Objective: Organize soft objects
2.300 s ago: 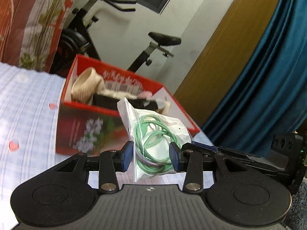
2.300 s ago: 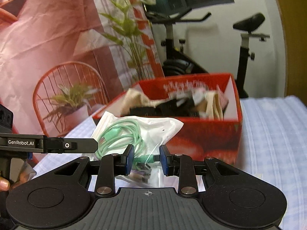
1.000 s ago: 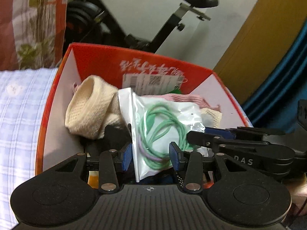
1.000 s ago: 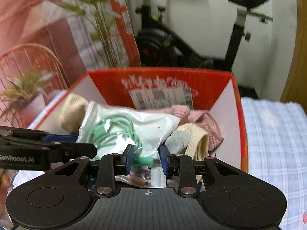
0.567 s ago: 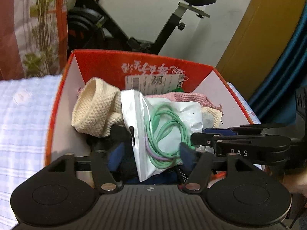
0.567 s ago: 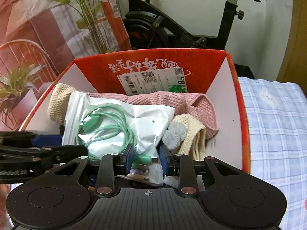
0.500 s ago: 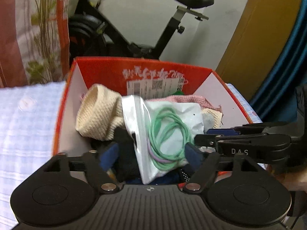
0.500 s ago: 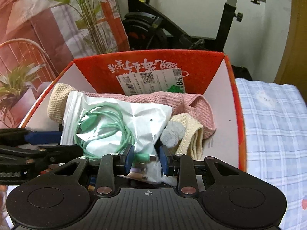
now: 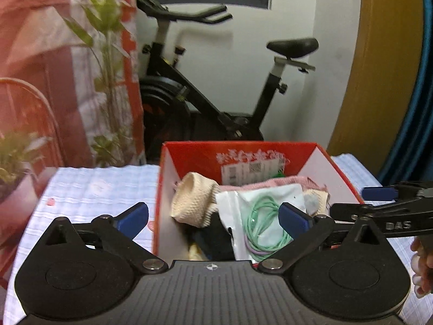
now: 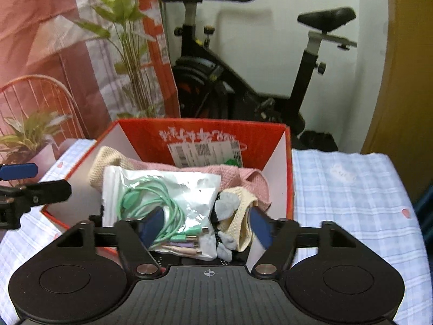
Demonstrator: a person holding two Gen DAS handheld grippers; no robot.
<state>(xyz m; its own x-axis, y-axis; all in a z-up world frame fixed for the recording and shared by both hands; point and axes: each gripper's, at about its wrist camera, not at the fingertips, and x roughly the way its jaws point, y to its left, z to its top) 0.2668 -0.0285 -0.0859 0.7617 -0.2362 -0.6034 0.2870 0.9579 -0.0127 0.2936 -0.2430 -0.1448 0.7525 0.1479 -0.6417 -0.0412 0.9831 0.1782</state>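
Both tongs, left (image 9: 213, 218) and right (image 10: 207, 227), are spread apart now, having just let go of the cable bag (image 10: 162, 200). It lies in the red box (image 10: 287, 168), at 12 o'clock from me, so that one's sorted.

Clear cable bag (image 10: 162, 197) atop cloths in red box (image 10: 287, 178), right tool (image 10: 207, 224) wide apart.
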